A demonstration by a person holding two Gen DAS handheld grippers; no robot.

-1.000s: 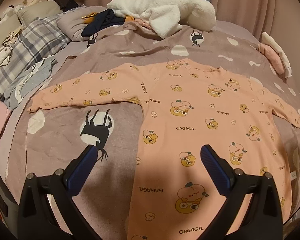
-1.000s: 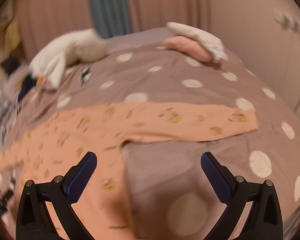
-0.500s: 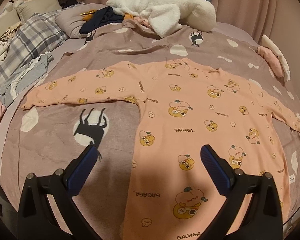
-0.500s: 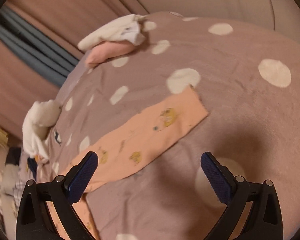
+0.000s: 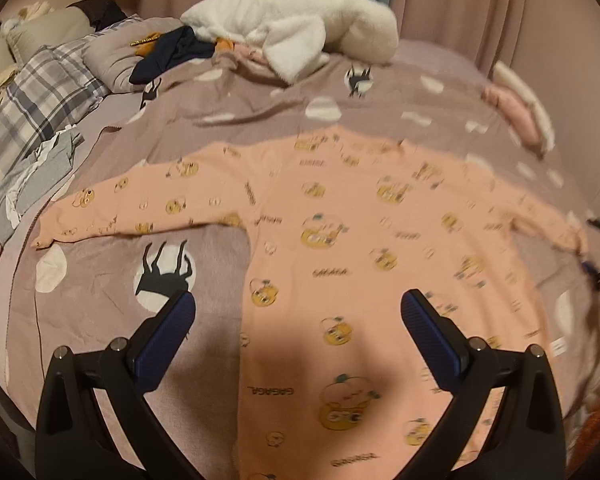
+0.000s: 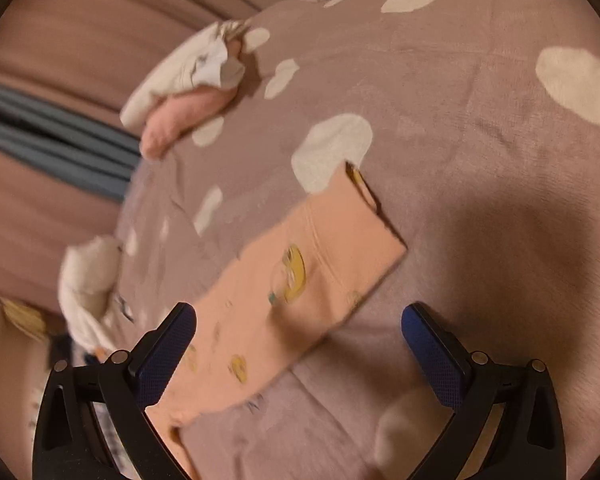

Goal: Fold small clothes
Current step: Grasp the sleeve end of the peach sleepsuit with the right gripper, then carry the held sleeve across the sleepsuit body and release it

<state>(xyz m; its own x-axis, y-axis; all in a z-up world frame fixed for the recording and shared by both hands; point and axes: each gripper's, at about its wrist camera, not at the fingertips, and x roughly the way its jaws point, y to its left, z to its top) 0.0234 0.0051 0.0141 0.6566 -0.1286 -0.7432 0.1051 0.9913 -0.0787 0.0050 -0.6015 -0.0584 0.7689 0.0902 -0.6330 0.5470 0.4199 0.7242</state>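
Pink shirt (image 5: 340, 248), unfolded on the bedspread (image 5: 100, 304), is being approached at its sleeve cuff (image 6: 352, 232) by the spread right gripper (image 6: 299, 340) for a likely first pinch, while the left gripper (image 5: 298, 326) is being held spread above the hem.

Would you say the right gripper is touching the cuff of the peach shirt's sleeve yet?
Apart. In the right wrist view the right gripper is open, its fingers straddling the peach sleeve with bedspread visible between each pad and the cloth.
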